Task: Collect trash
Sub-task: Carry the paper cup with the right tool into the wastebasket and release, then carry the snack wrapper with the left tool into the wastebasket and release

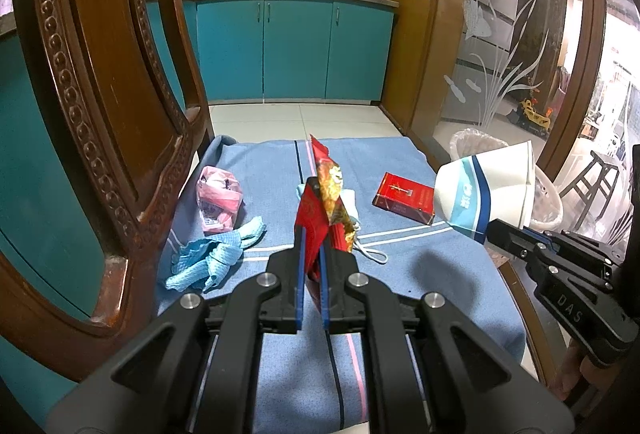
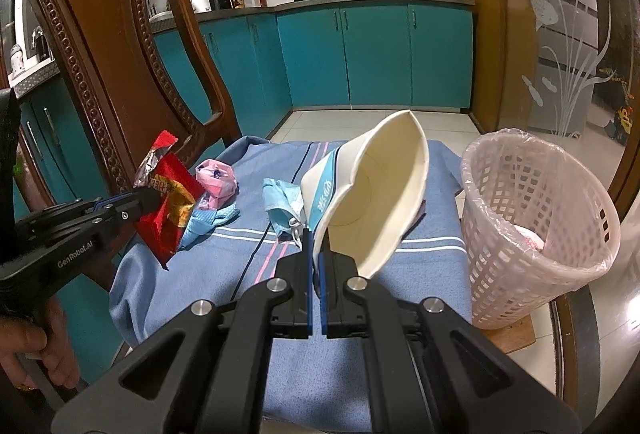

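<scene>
My left gripper (image 1: 313,230) is shut on a red snack wrapper (image 1: 326,201) and holds it above the blue cloth (image 1: 400,274); it also shows in the right wrist view (image 2: 170,203). My right gripper (image 2: 317,246) is shut on the wall of a squashed white paper cup (image 2: 372,193), also seen in the left wrist view (image 1: 486,185). On the cloth lie a pink bag (image 1: 218,199), a crumpled blue rag (image 1: 212,260), a blue face mask (image 2: 282,207) and a red carton (image 1: 404,197).
A white mesh waste basket (image 2: 536,230) with a plastic liner stands right of the cloth, with pink trash inside. A carved wooden chair back (image 1: 100,113) rises at the left. Teal kitchen cabinets (image 1: 296,49) stand behind, a glass partition (image 1: 504,33) at right.
</scene>
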Available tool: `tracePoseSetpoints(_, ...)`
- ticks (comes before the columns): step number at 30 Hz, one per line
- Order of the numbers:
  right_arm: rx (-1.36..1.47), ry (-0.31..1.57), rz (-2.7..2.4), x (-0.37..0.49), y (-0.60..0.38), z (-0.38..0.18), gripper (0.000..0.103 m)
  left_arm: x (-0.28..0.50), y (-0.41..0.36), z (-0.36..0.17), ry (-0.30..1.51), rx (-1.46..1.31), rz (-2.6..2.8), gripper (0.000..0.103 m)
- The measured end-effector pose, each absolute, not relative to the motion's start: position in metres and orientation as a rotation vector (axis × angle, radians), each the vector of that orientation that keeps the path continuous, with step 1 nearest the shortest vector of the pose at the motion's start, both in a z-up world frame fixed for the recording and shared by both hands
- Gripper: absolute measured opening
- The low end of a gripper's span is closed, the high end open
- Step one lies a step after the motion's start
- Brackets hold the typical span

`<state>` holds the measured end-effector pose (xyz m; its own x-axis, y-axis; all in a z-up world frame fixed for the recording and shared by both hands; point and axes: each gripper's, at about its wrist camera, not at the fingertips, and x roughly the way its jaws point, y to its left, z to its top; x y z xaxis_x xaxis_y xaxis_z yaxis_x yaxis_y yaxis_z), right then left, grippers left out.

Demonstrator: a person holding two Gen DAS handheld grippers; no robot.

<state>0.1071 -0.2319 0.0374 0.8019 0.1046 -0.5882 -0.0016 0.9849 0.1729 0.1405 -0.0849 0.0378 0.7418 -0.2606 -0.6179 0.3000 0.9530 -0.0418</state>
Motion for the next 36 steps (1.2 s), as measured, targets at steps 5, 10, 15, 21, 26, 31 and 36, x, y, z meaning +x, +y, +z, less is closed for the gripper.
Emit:
tracePoseSetpoints(5,0.163,0.634,0.058,0.106,-0.233,0.037,0.003,0.141,-0.084,0.038,0.672,0.061,-0.307,0.007)
tracePoseSetpoints(10,0.2,0.519,-0.009,0.099,-0.262,0.058,0.003,0.14,-0.085,0.038,0.674,0.063,-0.308,0.007)
tracePoseSetpoints(15,0.316,0.41,-0.186,0.108,-0.344,0.075,0.003,0.14,-0.084,0.037,0.677,0.059,-0.305,0.008)
tracePoseSetpoints(21,0.53,0.549,-0.298,0.149,-0.436,0.019,0.042,0.141,-0.085,0.037,0.683,0.069,-0.318,0.008)
tracePoseSetpoints(26,0.708,0.462,-0.268,0.115,-0.457,0.031,0.077,0.141,-0.088,0.035,0.686,0.08,-0.328,0.008)
tracePoseSetpoints(31,0.735,0.217,-0.384,0.05,-0.457,0.06,0.098,0.137,-0.099,0.033,0.683,0.098,-0.371,0.008)
tracePoseSetpoints(36,0.772,0.12,-0.468,0.031,-0.465,0.061,0.098,0.141,-0.146,0.043,0.68,0.087,-0.472,0.008)
